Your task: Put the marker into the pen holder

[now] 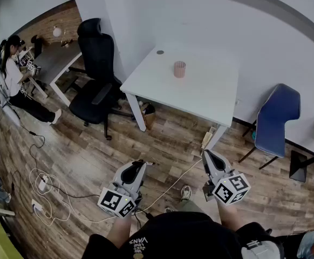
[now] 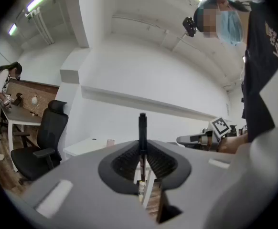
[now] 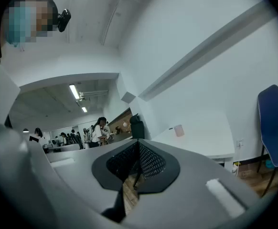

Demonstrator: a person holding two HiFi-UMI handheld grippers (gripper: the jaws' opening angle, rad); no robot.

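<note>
A pink pen holder stands on the white table, far ahead of both grippers; it also shows small in the left gripper view as the pen holder and in the right gripper view as the pen holder. My left gripper hangs over the wooden floor, short of the table. In its own view the left gripper is shut on a black marker that stands upright between the pads. My right gripper is level with it on the right. The right gripper has its jaws together and holds nothing.
A black office chair stands left of the table and a blue chair to its right. Cables trail over the floor at the left. A person sits at a desk far left. A small dark disc lies on the table.
</note>
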